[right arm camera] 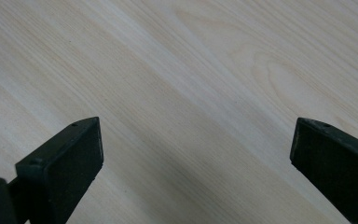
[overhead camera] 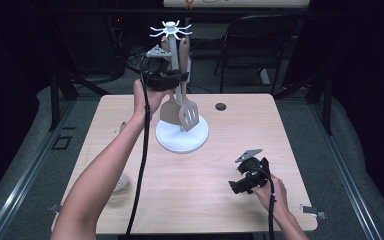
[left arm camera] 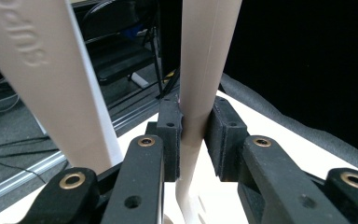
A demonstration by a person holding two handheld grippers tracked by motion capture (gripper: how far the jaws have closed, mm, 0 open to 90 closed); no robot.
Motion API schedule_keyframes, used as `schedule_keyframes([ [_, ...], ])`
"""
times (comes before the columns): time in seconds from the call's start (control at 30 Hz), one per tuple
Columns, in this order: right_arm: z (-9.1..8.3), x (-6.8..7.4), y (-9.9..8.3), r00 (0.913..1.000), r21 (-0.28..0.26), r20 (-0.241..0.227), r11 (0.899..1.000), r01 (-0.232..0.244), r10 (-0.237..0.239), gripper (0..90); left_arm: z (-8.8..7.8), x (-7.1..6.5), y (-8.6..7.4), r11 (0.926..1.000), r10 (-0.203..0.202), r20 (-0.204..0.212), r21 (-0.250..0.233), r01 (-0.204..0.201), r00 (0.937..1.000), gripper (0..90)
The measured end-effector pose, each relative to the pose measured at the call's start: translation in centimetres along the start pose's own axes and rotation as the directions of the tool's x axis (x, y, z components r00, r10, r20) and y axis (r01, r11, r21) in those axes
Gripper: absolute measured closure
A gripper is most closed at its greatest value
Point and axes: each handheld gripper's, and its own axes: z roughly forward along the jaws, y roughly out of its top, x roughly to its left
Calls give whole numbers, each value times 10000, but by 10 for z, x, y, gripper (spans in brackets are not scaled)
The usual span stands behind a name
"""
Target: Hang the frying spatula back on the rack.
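A white utensil stand with a round base and a hooked top stands at the table's far middle. From its hooks hang a solid beige spatula and a slotted beige spatula. My left gripper is raised beside the stand's pole, shut on the slotted spatula's handle, and its pads press both sides of it. The solid spatula's handle passes close by on the left of the left gripper view. Low over the table's near right, my right gripper stands wide open above bare wood.
A small round perforated thing lies at the near left, partly behind the left forearm. The wooden table has a cable hole to the right of the stand. Beyond the far edge stands a black chair.
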Motion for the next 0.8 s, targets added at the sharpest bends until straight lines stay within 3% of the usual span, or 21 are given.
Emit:
schedule_keyframes([
  [0.53, 2, 2, 0, 9999, 96, -13, 9998, 147, -147, 24, 3, 18, 0, 9957, -927, 218, -10, 927, 9955, 758],
  [0.8, 4, 4, 0, 9998, 179, -57, 9996, 206, -205, 26, 4, 12, 0, 9981, -621, -645, 11, 623, 9960, 758],
])
